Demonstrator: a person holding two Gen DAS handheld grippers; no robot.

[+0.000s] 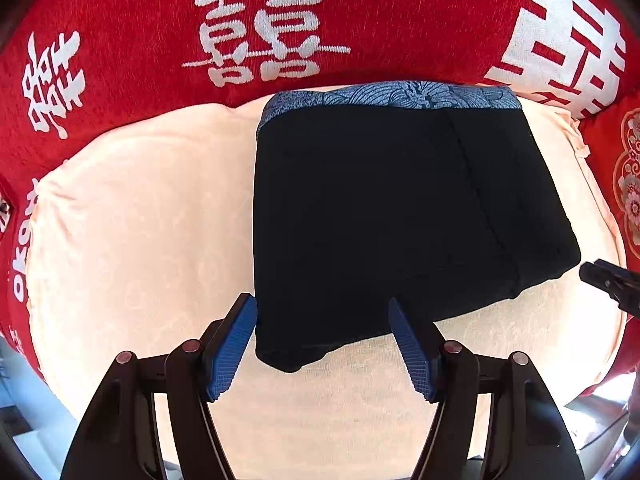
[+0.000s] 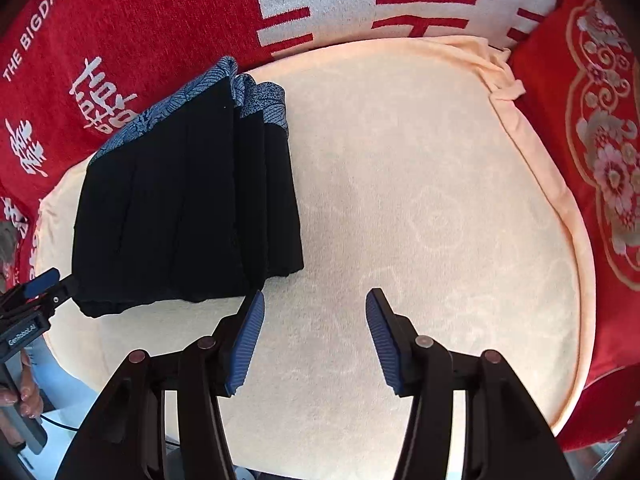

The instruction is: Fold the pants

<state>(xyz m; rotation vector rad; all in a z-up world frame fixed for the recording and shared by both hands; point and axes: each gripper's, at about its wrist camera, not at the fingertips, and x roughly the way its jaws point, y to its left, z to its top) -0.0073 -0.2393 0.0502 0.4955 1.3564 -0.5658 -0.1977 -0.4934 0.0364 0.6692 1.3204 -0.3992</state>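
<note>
Pants [image 1: 384, 208] folded into a compact black stack, blue patterned waistband [image 1: 400, 96] at the far edge, lying flat on a cream towel [image 1: 140, 208]. Layered folds show along the stack's right side in the right wrist view [image 2: 188, 200]. Towel is spread over a red blanket [image 1: 120, 20] with white characters; red floral cushion [image 2: 600, 140] at the right.

Left gripper [image 1: 322, 316] hangs above the near edge of the pants, fingers [image 1: 232, 344] released, spread apart, not pressing the cloth. Right gripper [image 2: 316, 312] is over bare towel just right of the stack, fingers [image 2: 246, 344] released, nothing between them. Each gripper's tip shows at the edge of the other's view. A hand [image 2: 24, 400] holds the left gripper's handle.
</note>
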